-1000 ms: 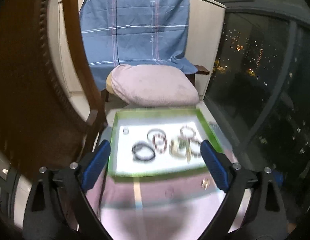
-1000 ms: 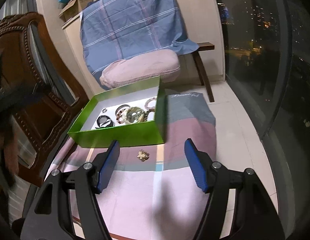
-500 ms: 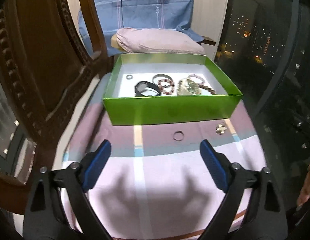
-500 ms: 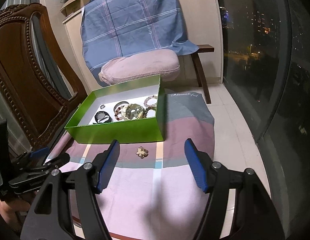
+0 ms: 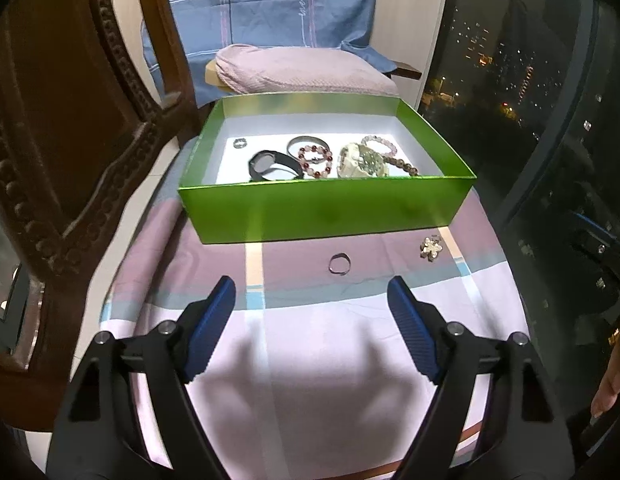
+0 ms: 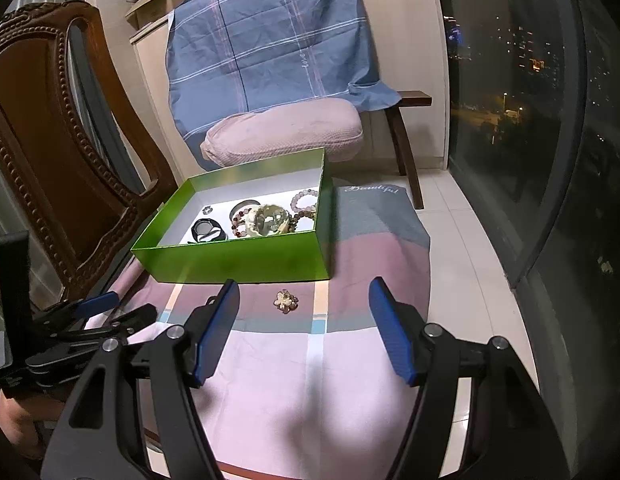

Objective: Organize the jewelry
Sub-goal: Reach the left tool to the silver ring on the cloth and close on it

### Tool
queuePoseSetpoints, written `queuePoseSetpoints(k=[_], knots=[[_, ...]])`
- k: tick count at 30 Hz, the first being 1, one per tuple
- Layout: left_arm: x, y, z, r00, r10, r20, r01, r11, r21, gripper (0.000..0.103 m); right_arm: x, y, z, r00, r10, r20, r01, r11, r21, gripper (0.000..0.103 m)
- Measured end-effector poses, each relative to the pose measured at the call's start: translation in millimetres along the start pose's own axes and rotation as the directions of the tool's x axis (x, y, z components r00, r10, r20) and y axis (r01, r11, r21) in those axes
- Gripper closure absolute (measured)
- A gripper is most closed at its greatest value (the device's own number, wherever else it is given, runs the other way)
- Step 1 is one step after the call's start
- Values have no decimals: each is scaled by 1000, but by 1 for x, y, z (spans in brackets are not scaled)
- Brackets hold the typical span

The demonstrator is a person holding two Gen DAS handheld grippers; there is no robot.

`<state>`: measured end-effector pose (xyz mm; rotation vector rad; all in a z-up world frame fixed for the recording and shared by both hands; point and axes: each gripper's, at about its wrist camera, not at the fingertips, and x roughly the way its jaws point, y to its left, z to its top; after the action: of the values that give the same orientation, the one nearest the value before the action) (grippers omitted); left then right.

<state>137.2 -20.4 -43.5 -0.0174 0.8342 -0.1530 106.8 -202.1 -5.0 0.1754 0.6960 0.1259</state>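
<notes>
The left gripper (image 5: 310, 312), jaws spread and empty, has pulled back from the box (image 5: 325, 208); the ring (image 5: 339, 263) now lies center frame, seemingly next to collect.

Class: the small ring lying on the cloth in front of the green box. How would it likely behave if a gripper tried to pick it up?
The ring lies flat, so wide pads probably slip over it. It is thin and likely light, so a nudge may slide it across the cloth.
</notes>
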Motion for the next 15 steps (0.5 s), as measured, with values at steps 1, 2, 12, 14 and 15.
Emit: queuePoseSetpoints(k=[1,2,12,14,15], knots=[[3,-2,0,1000,0,-5,0,1000,1,25,1,0,0,1000,3,-3,-3,1000,0,37],[6,-4,-1,1000,-2,-12,2,1000,3,25,2,-1,0,1000,5,-6,-5,1000,-1,37],[66,-12,-2,995,11,-101,-12,1000,-11,44,12,-6,-4,999,6,-43,-6,1000,-6,37],[76,-15,2,994,8,-110,-9,1000,-14,48,14,-6,-6,999,7,-53,-8,1000,-8,37],[78,-17,4,994,6,-108,-7,1000,-15,48,16,-5,-7,998,6,-56,-7,1000,-11,37]])
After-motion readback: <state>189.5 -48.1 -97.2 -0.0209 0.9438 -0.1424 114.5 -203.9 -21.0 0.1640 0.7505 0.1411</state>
